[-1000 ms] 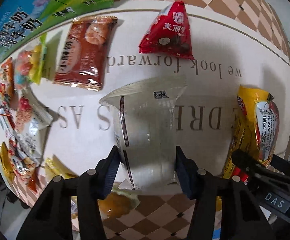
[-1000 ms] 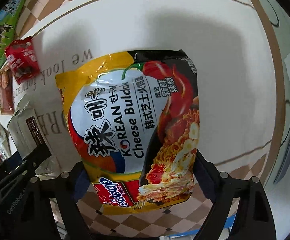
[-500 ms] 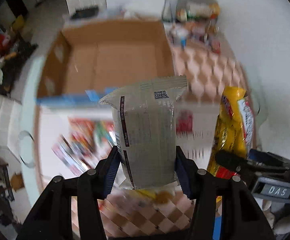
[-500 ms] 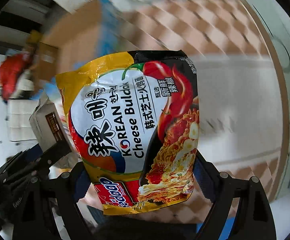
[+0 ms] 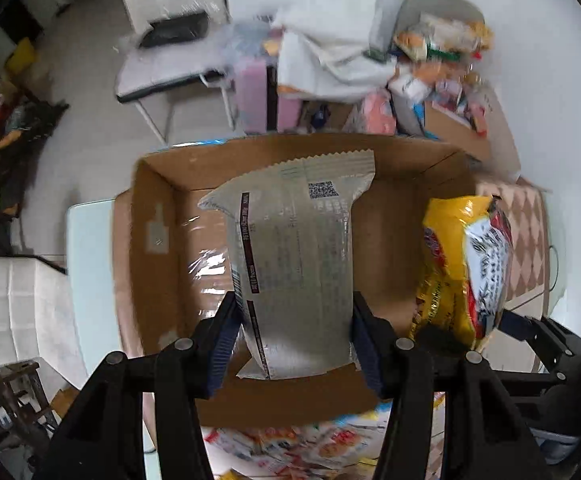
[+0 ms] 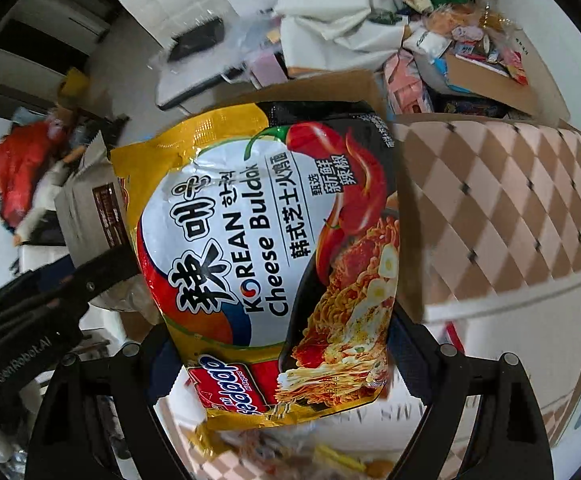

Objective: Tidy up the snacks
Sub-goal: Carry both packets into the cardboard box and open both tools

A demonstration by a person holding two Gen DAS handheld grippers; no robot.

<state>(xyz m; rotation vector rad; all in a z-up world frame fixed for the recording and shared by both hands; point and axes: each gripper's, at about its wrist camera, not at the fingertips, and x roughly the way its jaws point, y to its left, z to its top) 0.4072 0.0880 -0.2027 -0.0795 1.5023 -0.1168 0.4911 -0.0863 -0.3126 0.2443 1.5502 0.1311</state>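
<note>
My left gripper is shut on a grey snack packet, back side up, held over an open cardboard box. My right gripper is shut on a yellow Korean Cheese Buldak noodle packet. That packet also shows in the left wrist view, at the box's right side. The grey packet shows in the right wrist view, to the left of the noodle packet.
Several loose snack packets lie on the table in front of the box. A checked tablecloth covers the table on the right. Beyond the box stand a chair and another box heaped with snacks.
Both grippers have lifted their packets off the table and swung up and forward. The view went from the tabletop snacks to the open cardboard box, now right under the packets.
</note>
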